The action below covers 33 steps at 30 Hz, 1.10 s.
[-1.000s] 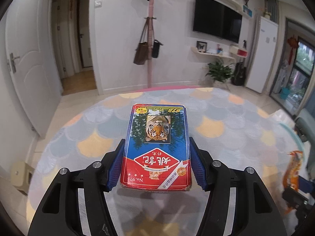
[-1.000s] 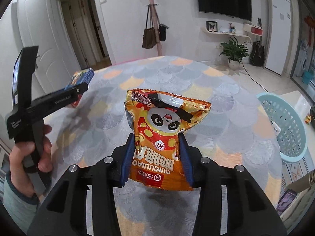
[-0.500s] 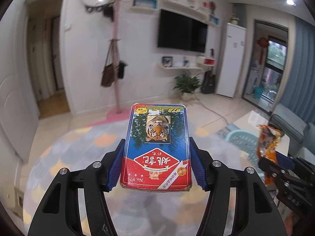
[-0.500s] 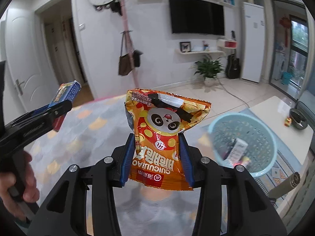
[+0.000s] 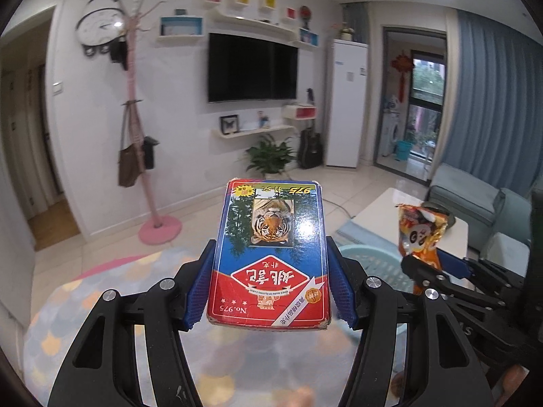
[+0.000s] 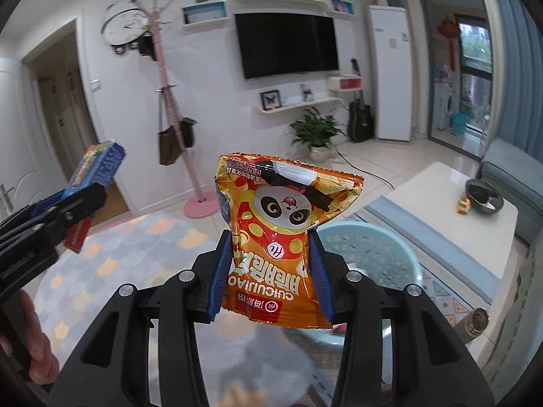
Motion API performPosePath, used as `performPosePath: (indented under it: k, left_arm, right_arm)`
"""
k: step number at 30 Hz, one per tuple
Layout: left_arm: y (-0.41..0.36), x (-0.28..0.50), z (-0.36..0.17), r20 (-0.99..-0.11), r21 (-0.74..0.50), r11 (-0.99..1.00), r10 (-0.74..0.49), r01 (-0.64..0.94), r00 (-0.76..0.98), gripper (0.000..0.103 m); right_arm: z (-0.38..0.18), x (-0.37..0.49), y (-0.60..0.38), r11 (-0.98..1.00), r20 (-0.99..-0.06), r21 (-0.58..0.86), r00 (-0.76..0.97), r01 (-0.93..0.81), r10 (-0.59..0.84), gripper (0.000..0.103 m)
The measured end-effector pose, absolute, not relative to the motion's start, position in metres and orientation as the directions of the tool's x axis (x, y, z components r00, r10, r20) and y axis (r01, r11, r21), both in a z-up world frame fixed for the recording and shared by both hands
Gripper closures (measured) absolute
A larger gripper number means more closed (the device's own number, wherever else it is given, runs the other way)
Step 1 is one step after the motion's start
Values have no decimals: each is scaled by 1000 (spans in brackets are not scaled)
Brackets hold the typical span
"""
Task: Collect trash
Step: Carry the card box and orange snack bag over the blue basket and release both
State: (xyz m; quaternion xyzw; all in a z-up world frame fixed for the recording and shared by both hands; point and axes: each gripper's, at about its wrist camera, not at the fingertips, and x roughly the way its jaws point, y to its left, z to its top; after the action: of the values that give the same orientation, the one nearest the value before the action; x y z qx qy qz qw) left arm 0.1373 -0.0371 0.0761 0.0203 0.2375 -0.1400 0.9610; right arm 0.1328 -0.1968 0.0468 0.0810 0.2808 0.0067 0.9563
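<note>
My left gripper is shut on a red and blue playing card box with a tiger picture, held flat above the floor. The right gripper is shut on an orange panda snack bag, which stands upright between the blue pads. A light blue plastic basket sits on the floor just behind and to the right of the bag. In the left wrist view the snack bag and the basket show at the right. The card box shows at the left of the right wrist view.
A round patterned rug covers the floor below. A white coffee table with a dark bowl stands right, grey sofa beyond. A pink coat rack, a plant and a wall TV are ahead. A hand holds the left tool.
Both grippers rose and swung right with their loads. The views turned from the rug and door toward the TV wall, and the basket now lies close behind the snack bag.
</note>
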Motion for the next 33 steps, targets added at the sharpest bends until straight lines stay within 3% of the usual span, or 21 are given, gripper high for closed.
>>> performPosePath:
  k: [10, 15, 21, 24, 33]
  left_arm:
    - [-116, 194, 27, -584, -84, 922, -353, 378, 731, 44]
    - [-136, 229, -11, -668, -123, 905, -379, 407, 640, 44]
    - [-143, 249, -35, -709, -146, 899, -386, 413, 590, 44]
    - [-146, 256, -40, -718, -170, 894, -401, 415, 569, 43]
    - [-135, 248, -32, -703, -187, 894, -411, 406, 580, 26]
  right_arm:
    - [-5, 186, -285, 952, -689, 250, 723, 179, 45, 61]
    - [-42, 211, -313, 930, -753, 274, 656, 244, 50, 57]
    - [-77, 230, -326, 915, -807, 277, 588, 292, 57, 56]
    - [-82, 232, -330, 913, -815, 273, 577, 304, 52, 43]
    - [-76, 227, -338, 899, -811, 294, 583, 324, 55, 35]
